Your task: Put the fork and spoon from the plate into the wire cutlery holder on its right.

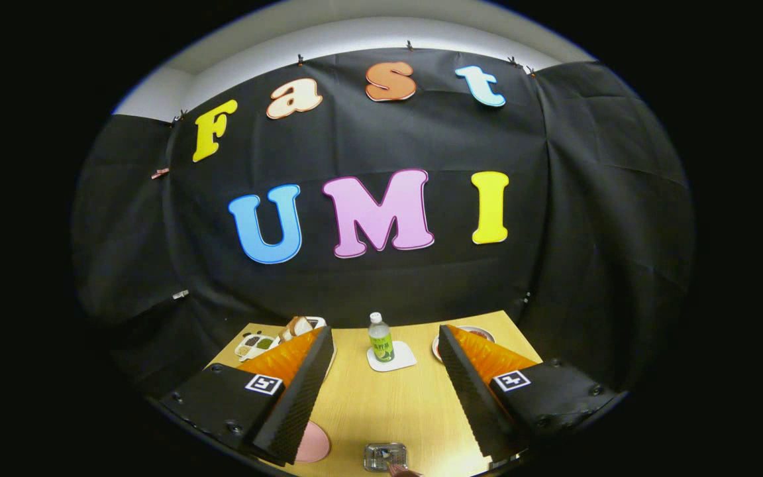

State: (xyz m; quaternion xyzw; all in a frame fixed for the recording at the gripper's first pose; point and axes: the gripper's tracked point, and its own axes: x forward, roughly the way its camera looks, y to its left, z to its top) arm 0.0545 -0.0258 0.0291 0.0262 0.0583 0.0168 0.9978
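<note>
Wood table (pixel 414 404) w/ bottle (pixel 380 338) on coaster (pixel 400 359), gripper (pixel 385 338) jaws apart

the hand-held gripper (pixel 385 344) has two ridged wedge fingers on screwed housings bearing square black-and-white markers.

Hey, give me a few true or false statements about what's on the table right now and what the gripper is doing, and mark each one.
1. The gripper is open with nothing between its fingers. True.
2. A bottle stands upright on a white coaster beyond the fingers. True.
3. The bottle lies on its side. False: it stands upright.
4. A pink plate lies beside the left finger on the wooden table. True.
5. The gripper is shut on a fork. False: it is open and holds nothing.
</note>
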